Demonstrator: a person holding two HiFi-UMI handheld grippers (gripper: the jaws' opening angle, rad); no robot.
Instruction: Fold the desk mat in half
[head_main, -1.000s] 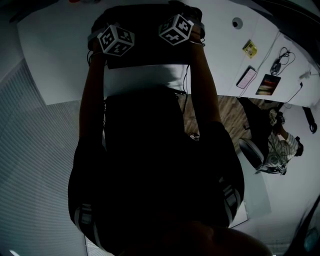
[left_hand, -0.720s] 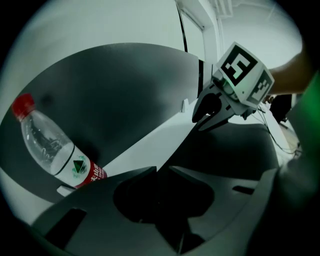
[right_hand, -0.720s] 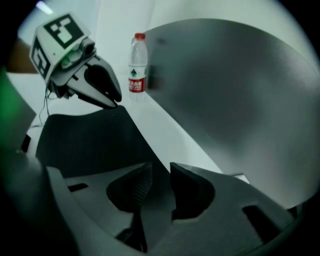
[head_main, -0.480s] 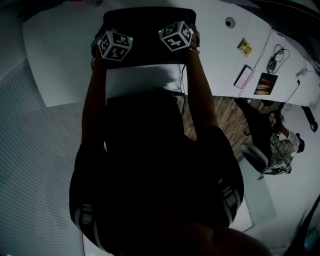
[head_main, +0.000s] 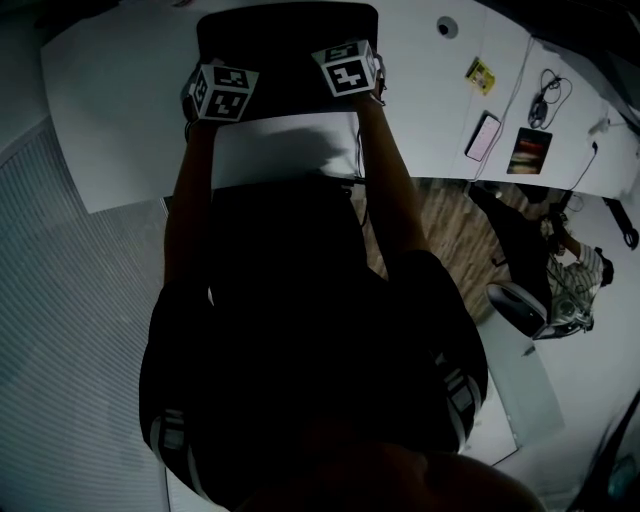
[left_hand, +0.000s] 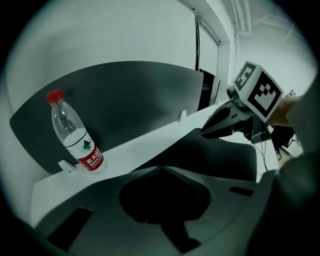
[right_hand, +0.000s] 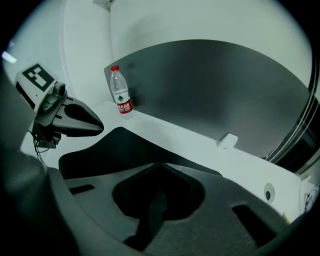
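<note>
**Item 1. Desk mat** (head_main: 285, 30): black, at 12 o'clock in the head view, on the white desk (head_main: 110, 120). Its far part lay flat. Its near edge ran into the tips of both grippers.

**Item 2. Left gripper** (left_hand: 162, 168): at 11 o'clock in the head view, on the mat's near edge. The jaws had just been closing and stood clenched tip to tip, with a dark strip of the mat caught between them.

**Item 3. Right gripper** (right_hand: 160, 164): at 12 o'clock in the head view, beside the left gripper on the same edge. The jaws had just been closing and were likewise clamped on a dark fold of the mat.

**Item 4. Water bottle** (left_hand: 75, 132): clear, with a red cap and red label. It stood upright on the desk at 9 o'clock in the left gripper view, apart from the mat and in front of the dark curved panel (left_hand: 135, 95).

**Item 5. Phone** (head_main: 482, 136): at 2 o'clock in the head view, flat on the desk. A yellow card (head_main: 479, 73) lay beyond it, and a dark picture card (head_main: 529, 150) lay just to its right.

**Item 6. Seated person** (head_main: 575, 290): at 3 o'clock in the head view, well apart from the desk mat.
</note>
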